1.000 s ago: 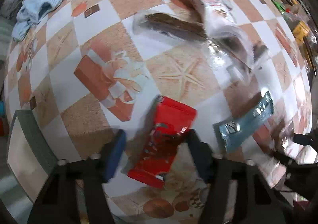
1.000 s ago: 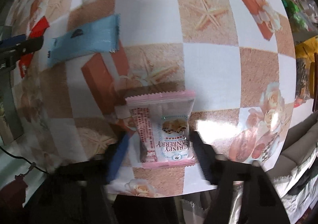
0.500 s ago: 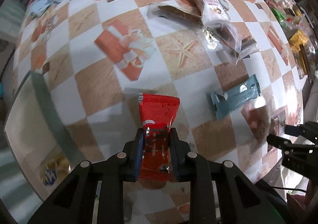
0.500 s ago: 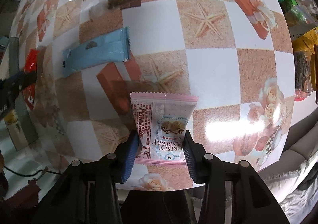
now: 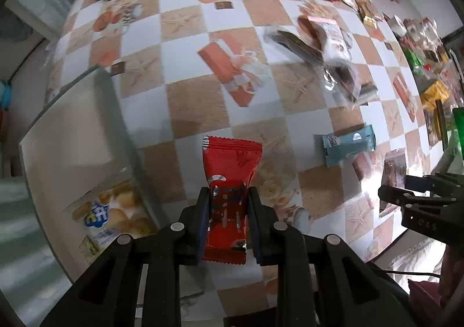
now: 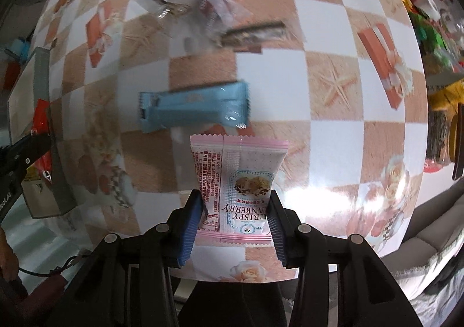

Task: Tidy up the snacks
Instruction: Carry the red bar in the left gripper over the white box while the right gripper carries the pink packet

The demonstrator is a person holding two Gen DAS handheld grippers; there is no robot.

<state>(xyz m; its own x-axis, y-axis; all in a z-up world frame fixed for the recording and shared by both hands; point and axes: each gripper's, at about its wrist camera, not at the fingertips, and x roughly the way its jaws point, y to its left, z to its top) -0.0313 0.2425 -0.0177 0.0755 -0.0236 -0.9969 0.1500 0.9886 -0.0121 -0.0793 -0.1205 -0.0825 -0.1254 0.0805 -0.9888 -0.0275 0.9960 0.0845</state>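
The left tool (image 5: 227, 221) is clamped on a red snack packet (image 5: 229, 182) beside the grey box (image 5: 116, 112), while the right tool (image 6: 233, 225) grips a pink cranberry packet (image 6: 237, 182) above the table (image 6: 333, 129).

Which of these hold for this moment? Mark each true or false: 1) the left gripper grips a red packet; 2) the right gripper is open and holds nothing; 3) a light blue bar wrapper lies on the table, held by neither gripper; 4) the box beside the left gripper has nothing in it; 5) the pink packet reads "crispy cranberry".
1) True. The left gripper is shut on the red packet.
2) False. The right gripper is shut on the pink packet.
3) True. The blue bar lies flat on the table, clear of both grippers.
4) False. The box holds a snack bag.
5) True, as far as the print can be read.
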